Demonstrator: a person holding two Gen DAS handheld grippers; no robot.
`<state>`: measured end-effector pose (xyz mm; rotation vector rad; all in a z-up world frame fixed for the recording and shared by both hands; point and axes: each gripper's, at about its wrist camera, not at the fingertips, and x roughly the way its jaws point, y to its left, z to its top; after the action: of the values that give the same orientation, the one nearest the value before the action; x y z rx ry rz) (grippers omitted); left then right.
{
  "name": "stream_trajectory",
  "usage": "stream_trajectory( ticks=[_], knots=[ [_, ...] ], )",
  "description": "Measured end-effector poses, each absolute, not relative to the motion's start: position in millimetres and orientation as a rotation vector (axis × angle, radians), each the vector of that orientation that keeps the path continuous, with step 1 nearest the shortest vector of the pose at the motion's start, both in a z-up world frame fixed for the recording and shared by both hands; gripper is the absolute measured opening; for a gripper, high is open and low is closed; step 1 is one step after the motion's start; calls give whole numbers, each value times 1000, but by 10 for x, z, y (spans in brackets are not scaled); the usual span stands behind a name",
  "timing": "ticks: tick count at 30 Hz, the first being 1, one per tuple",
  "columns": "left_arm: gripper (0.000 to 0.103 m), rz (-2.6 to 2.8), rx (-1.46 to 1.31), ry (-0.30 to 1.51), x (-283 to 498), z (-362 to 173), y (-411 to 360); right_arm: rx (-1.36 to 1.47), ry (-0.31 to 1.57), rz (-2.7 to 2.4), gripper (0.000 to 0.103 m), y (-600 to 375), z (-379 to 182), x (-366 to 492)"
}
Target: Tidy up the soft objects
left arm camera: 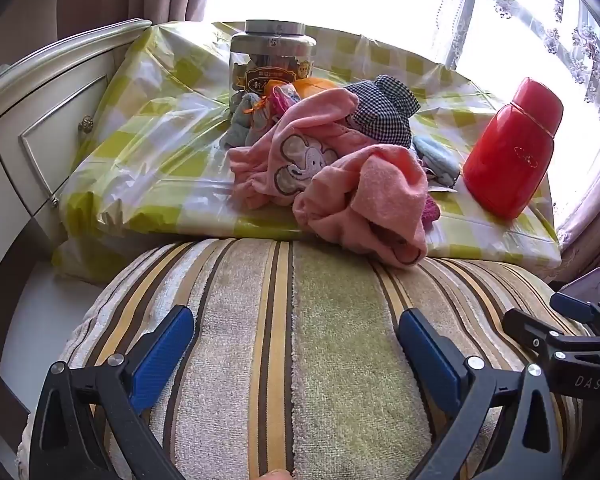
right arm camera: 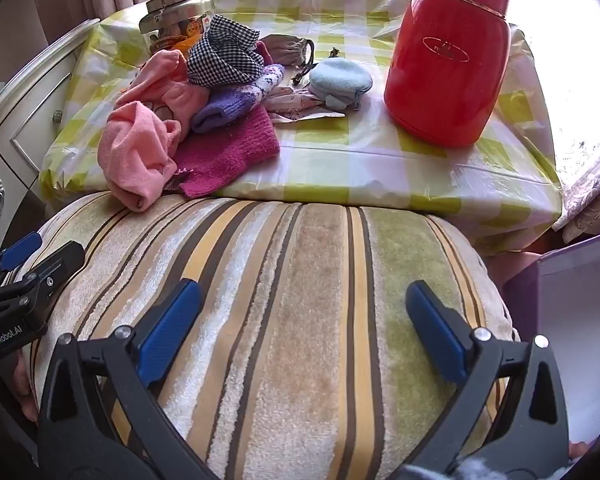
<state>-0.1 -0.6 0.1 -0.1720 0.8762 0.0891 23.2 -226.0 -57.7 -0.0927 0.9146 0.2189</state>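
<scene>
So right now I've got both tongs parked over the big striped cushion [right arm camera: 300, 300], which fills the whole near side of both views and butts right up against the table [right arm camera: 380, 168] with the green-checked plastic cover; my guess is it's sitting there as the clear spot to sort things onto, since nothing lies on it except one corner of cloth drooping over. The left gripper [left arm camera: 296, 344] and the right gripper [right arm camera: 304, 320] are both spread as wide as they go with nothing between the blue pads, tilted down at the cushion side by side, so I'm basically in a ready pose and haven't grabbed anything yet. The red flask [right arm camera: 448, 56] stands upright on the right of the table, well apart from the cloth, and the clear jar [left arm camera: 272, 64] with a metal lid stands at the back just behind the heap, so the hard stuff looks kept off to the edges. The soft things are one jumbled pile [right arm camera: 204, 112] on the left part of the table: a pink towel [right arm camera: 140, 152] crumpled and hanging over the table edge onto the cushion, a magenta knit piece [right arm camera: 228, 152] lying flat under it, a black-and-white checked cloth [right arm camera: 224, 56] bunched on top, a purple knit bit [right arm camera: 220, 112], and a small pale blue piece [right arm camera: 340, 80] off by itself near the flask
</scene>
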Motion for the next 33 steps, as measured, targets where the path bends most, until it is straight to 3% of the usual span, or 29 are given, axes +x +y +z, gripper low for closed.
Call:
stream_trajectory(
  ticks=[12, 33],
  knots=[
    [103, 100, -138, 883, 33, 19, -251, -96, 915, 219, 103, -2266, -577, 234],
    [103, 94, -198, 879, 4, -27, 13, -98, 917, 219, 103, -2269, -575, 240]
  ],
)
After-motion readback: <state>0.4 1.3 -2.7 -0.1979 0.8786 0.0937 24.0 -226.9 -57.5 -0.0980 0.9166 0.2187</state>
